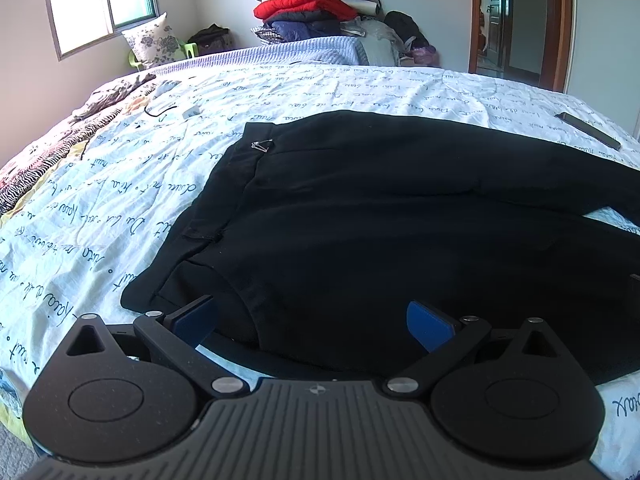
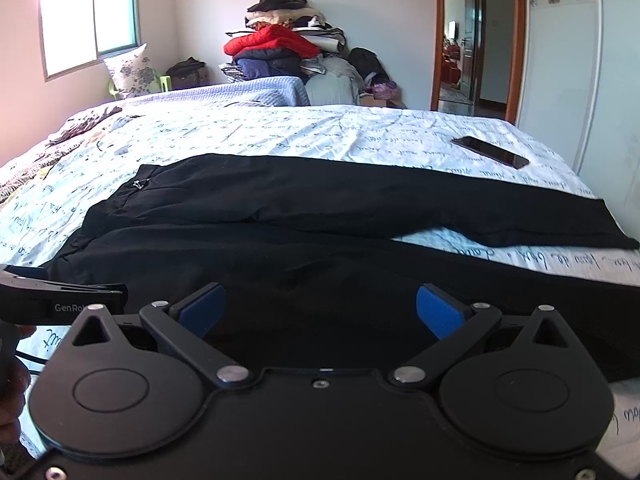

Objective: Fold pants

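Item: pants [image 2: 280,208], black, laid flat on the bed [image 2: 320,128] towards its near edge, waistband to the left, legs running right. We noted the two legs spread apart at the cuffs, a wedge of sheet showing between them; the far cuff reached almost to the right edge of the bed. A small metal clasp [image 1: 262,145] sat at the waistband.

Handling, as we judged it: soft, limp cloth, light, no stiffness; it would sag from any single hold and drag on the sheet. Best holds, we thought, were the thicker seams, namely the near corner of the waistband and the near leg's hem or side seam, so that one leg could be lifted over the other.

Left gripper [image 1: 312,320]: fingers wide apart, nothing between them, hovering over the near waist end of the pants. Whether it touched the cloth, we could not tell.

Right gripper [image 2: 320,312]: fingers likewise apart and unloaded, over the near leg.

Surroundings: white sheet [image 1: 120,208] printed with script; a phone [image 2: 490,152] near the far right corner of the bed; a patterned blanket [image 1: 60,140] along the left edge; a pile of clothes [image 2: 280,40] beyond the far edge; a window [image 2: 88,12]; a doorway [image 2: 472,40].
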Demonstrator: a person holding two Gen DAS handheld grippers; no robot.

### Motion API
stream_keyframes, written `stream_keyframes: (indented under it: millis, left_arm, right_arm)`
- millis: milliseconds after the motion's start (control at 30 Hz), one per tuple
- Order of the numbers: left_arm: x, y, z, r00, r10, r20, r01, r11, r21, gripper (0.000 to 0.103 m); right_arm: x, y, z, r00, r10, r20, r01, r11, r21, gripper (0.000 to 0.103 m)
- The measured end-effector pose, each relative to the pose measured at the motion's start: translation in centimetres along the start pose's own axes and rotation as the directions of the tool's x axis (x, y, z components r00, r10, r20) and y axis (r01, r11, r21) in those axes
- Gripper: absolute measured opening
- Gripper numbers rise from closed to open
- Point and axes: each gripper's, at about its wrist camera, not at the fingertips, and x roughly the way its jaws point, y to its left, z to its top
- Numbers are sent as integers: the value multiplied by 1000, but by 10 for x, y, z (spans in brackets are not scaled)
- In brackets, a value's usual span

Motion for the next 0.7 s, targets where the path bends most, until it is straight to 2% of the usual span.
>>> stream_keyframes:
  millis: [200, 300, 400, 467, 533, 567, 600, 633, 667, 700]
  left_arm:
    - [7, 11, 4, 1000, 0, -18, -1, 1000, -25, 102]
    - [10, 21, 9, 998, -39, -41, 38, 998, -46, 101]
    - [7, 56, 18, 992, -118, -47, 110, 983, -147, 101]
    - [4, 95, 28, 993, -114, -35, 103, 967, -232, 101]
    - [1, 144, 42, 999, -38, -21, 30, 948, -317, 101]
    - [-2, 169, 50, 1000, 31, -7, -31, 933, -358, 102]
    - [-5, 194, 59, 993, 121, 11, -107, 913, -395, 102]
    - [-6, 216, 68, 974, 225, 20, -195, 882, -429, 102]
    - [-7, 236, 78, 943, 330, 31, -279, 842, -462, 102]
    - [-7, 251, 86, 905, 423, 54, -346, 802, -487, 101]
  right_arm:
    - [8, 7, 14, 999, 22, 27, -20, 998, -53, 103]
    - [12, 12, 23, 998, 49, 46, -44, 994, -103, 103]
    - [18, 17, 36, 991, 95, 97, -76, 980, -186, 103]
    - [23, 20, 46, 981, 137, 137, -98, 961, -258, 103]
    - [35, 26, 58, 975, 156, 161, -97, 941, -325, 103]
    - [43, 28, 65, 973, 164, 164, -97, 930, -355, 103]
    - [52, 30, 72, 972, 169, 162, -97, 920, -379, 103]
    - [63, 31, 79, 973, 174, 152, -101, 912, -397, 103]
    - [75, 31, 86, 974, 182, 135, -113, 906, -409, 103]
    - [88, 31, 93, 975, 194, 110, -132, 899, -418, 103]
